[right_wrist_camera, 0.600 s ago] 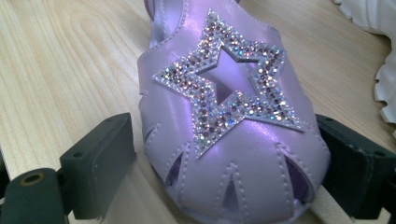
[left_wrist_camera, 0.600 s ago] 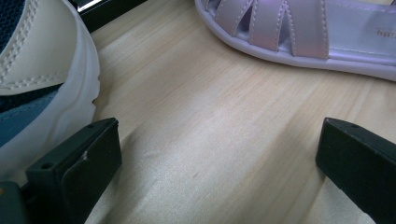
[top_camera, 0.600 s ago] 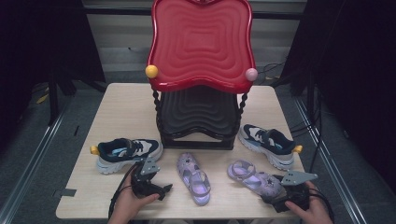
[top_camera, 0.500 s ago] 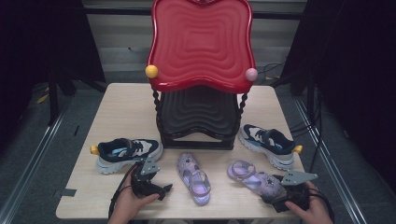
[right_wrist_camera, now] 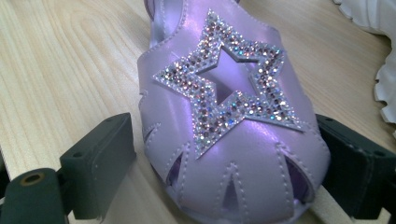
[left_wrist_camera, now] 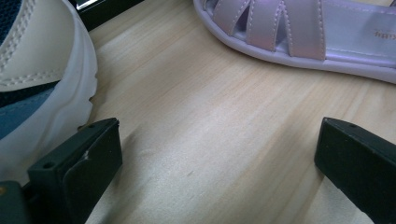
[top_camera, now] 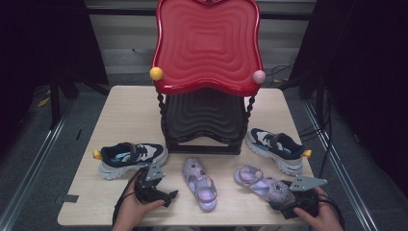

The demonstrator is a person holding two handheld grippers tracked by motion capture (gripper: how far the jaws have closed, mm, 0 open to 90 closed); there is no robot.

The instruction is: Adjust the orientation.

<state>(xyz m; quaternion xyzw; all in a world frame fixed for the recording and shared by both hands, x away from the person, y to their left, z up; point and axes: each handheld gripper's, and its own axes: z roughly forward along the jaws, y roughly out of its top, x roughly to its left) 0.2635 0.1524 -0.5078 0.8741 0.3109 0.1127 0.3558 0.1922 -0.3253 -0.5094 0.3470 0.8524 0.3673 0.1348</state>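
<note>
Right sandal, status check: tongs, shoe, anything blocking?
Right tongs open, straddling the purple sandal toe, no clear grip. Left tongs open over bare table. Nothing blocking.

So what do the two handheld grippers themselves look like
Both are black. The left gripper and the right gripper each carry a grey three-cornered plate on top. In the gripper views the jaws are blocky matte black pads with small screw holes. A black cable loops by the left hand. No sleeves show.

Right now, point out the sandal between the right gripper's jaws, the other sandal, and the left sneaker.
Right sandal point(right_wrist_camera: 224, 140), right gripper view, toe cap under the star.
Middle sandal point(top_camera: 199, 184), high view, straps.
Left sneaker point(top_camera: 132, 156), high view, side panel.
</note>
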